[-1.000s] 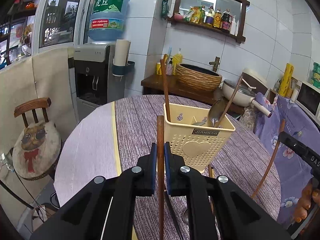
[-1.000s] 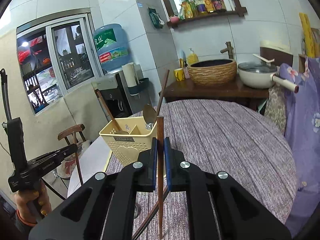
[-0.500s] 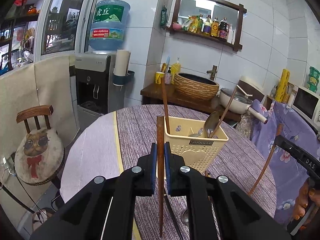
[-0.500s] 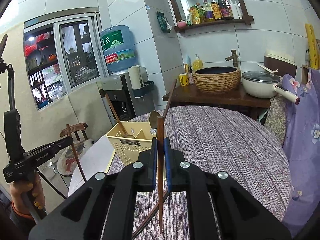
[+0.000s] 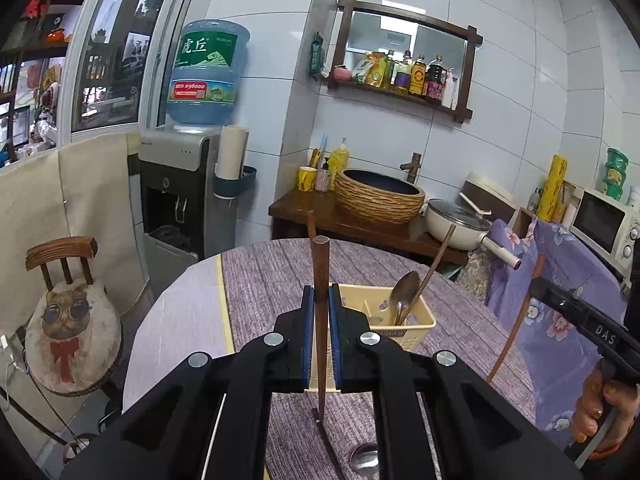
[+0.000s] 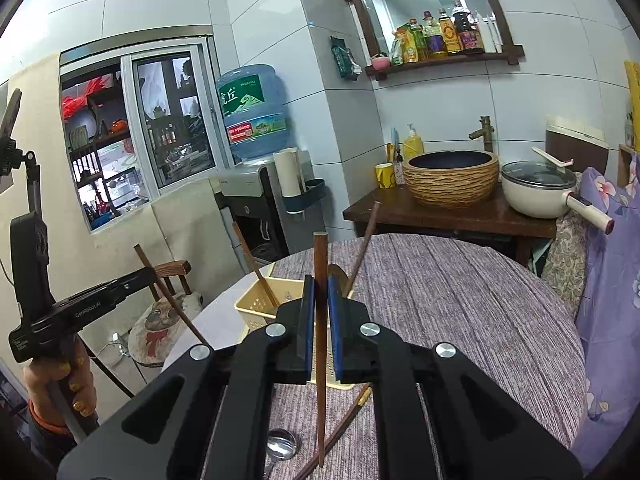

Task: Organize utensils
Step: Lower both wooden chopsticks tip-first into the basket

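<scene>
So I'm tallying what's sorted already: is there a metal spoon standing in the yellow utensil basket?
Yes, a metal spoon stands bowl-up inside the yellow utensil basket, beside a leaning wooden chopstick.

black gripper (image 5: pixel 320 336) arms, blue pads (image 5: pixel 306 336), silver screws (image 5: pixel 273 339).

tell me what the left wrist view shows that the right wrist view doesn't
Only the left wrist view shows the microwave and the right gripper holding its chopstick from the side. Only the right wrist view shows the left gripper from the side, with its chopstick. Both show the yellow utensil basket with a spoon in it, the purple table, another spoon lying on the table, the water dispenser and the woven basin.
</scene>
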Demonstrator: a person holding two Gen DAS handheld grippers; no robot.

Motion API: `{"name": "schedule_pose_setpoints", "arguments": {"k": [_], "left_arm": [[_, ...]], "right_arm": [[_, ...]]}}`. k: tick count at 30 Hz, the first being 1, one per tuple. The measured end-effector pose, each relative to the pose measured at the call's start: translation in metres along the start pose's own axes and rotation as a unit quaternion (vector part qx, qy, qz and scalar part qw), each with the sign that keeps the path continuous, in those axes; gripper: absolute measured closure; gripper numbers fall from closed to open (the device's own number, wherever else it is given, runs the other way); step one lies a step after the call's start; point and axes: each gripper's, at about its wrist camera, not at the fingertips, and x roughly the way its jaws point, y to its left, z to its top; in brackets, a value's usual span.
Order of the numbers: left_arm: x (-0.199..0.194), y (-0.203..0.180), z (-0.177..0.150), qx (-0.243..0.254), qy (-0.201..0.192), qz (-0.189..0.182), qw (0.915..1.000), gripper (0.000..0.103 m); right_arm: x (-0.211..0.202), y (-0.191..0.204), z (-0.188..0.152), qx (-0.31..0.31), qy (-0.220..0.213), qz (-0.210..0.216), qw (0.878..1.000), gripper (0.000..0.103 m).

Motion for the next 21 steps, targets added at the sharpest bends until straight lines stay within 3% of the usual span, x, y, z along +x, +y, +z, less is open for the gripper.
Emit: {"name": "schedule_pose_setpoints", "arguments": {"k": [4,9,15,21], "left_arm": [[-0.007,-0.002,0.022,0.001,0.000,-0.027,0.9996,0.095],[-0.025,-0.007,0.063,-0.002,-0.029,-0.055,0.9980,0.095],[-0.017,-0.016,0.108,-0.011,-0.059,-0.048,0.9971,0.095],[0.017,-0.017,0.106,-0.016,-0.053,-0.028,0.9981,0.095]], "right_arm": [[0.003,0.005,0.022,0.002,-0.006,0.015,1.000,0.095],[0.002,0.015,0.062,0.000,-0.038,0.019,0.999,0.095],[0.006,0.029,0.110,-0.002,-0.092,0.005,0.996,0.095],[0.031,0.032,0.112,-0.006,-0.121,-0.029,0.992,0.095]]}}
